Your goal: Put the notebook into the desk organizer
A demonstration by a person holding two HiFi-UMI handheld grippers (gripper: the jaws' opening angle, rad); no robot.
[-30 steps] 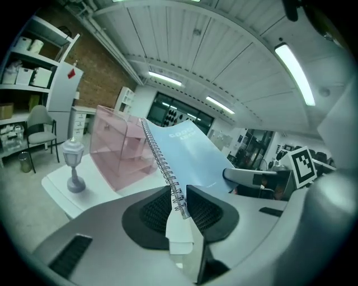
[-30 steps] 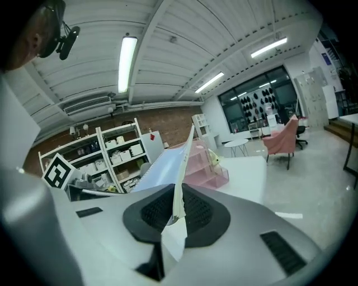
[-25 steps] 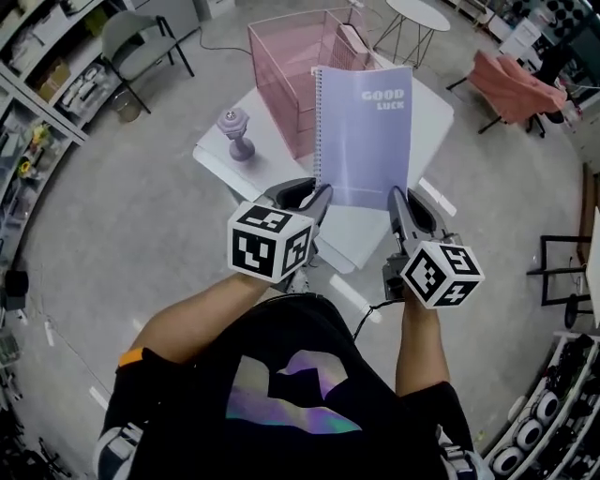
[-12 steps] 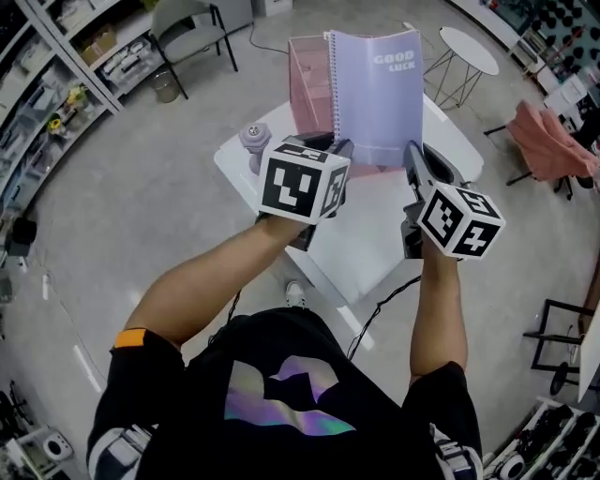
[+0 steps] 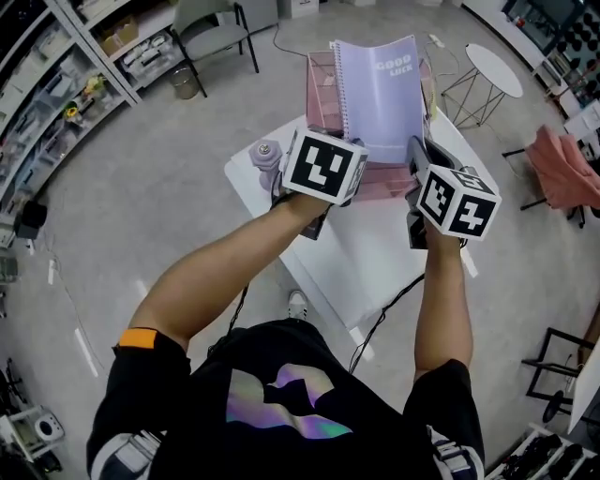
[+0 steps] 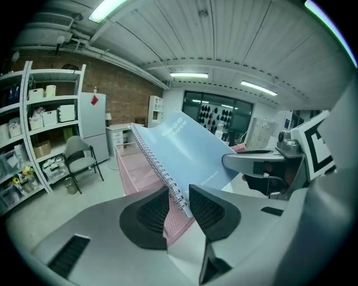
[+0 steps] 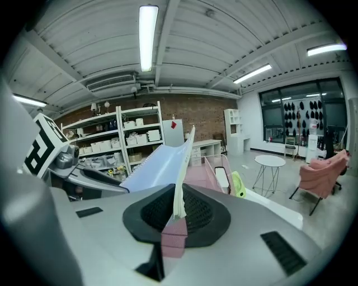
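At top centre, notebook [image 5: 384, 98] upright at organizer [image 5: 319, 84], clamped in right gripper [image 7: 178, 209]; left gripper [image 6: 179, 204] opening, notebook edge between jaws.

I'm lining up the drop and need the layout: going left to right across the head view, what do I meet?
Grey chair → purple ornament → left gripper, its fingers opening with the notebook's spiral edge between them → notebook → right gripper, shut on the notebook's other edge → pink-draped chair.

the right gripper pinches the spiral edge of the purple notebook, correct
No: the right gripper pinches the purple notebook's plain edge, as the right gripper view shows. The spiral edge sits between the left gripper's opening jaws.
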